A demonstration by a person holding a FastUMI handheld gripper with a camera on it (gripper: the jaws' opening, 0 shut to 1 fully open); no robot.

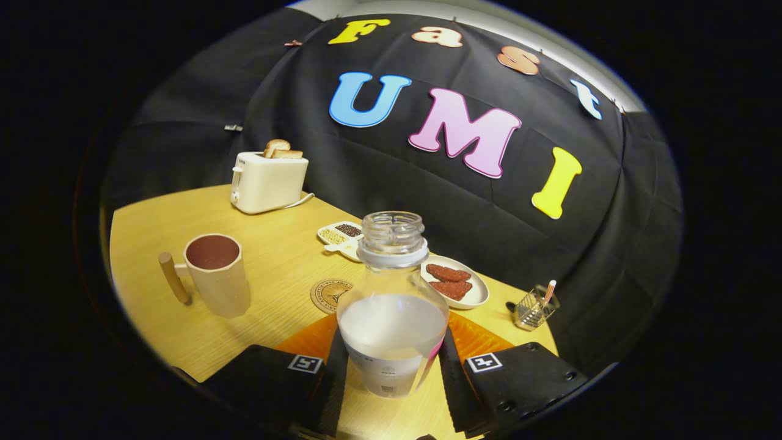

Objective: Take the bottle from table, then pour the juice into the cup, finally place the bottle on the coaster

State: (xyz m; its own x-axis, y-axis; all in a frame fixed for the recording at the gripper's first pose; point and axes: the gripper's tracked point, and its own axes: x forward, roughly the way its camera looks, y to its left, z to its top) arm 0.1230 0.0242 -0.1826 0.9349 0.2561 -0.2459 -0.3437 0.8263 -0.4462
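A clear, uncapped bottle, about half full of whitish juice, stands between my fingers, held above the wooden table and tilted a little. My gripper is shut on the bottle's lower body, one finger pressing on each side. A beige cup with a wooden handle and a dark inside stands on the table ahead and to the left of the fingers. A round brown coaster lies flat just beyond the bottle, between the cup and the bottle, partly hidden behind it.
A white toaster with toast in it stands far back left. A divided dish of grains and a white plate of reddish slices lie behind the bottle. A small wire holder stands at the right near the table's edge.
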